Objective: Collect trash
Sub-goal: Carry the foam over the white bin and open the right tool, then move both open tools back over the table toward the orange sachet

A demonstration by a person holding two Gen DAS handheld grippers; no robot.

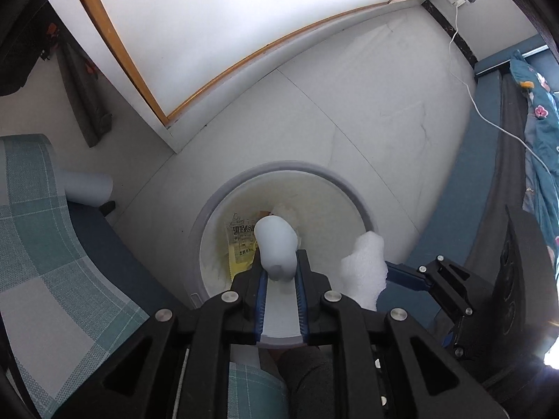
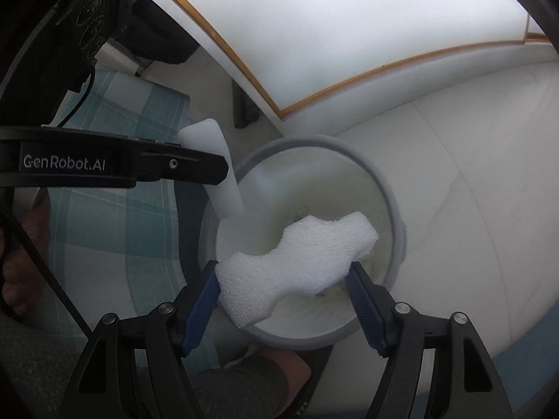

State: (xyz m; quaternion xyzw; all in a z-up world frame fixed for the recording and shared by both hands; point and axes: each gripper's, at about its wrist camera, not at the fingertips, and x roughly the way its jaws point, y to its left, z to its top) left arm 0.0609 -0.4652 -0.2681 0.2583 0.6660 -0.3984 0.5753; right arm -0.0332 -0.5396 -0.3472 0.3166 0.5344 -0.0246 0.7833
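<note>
A round bin (image 1: pixel 286 167) with a grey rim and white inside stands on the pale floor; a yellow printed wrapper (image 1: pixel 241 241) and a white crumpled scrap lie in it. My left gripper (image 1: pixel 279 262) is shut on a smooth pale foam piece (image 1: pixel 274 237) that hangs over the bin's near side. My right gripper (image 2: pixel 283 265) holds a wavy white foam chunk (image 2: pixel 297 255) between widely spread pads, above the bin's (image 2: pixel 314 139) opening. The chunk (image 1: pixel 365 265) also shows in the left wrist view. In the right wrist view the left gripper (image 2: pixel 216 167) and its smooth piece (image 2: pixel 229 199) sit over the bin's left rim.
A teal-and-white checked cloth (image 1: pixel 42 227) covers furniture left of the bin, with a white cylinder (image 1: pixel 87 188) beside it. A wood-framed panel (image 1: pixel 122 52) stands behind. A white cable (image 1: pixel 464 80) and floral blue bedding (image 1: pixel 538 122) are at the right. A person's leg (image 1: pixel 304 377) is below.
</note>
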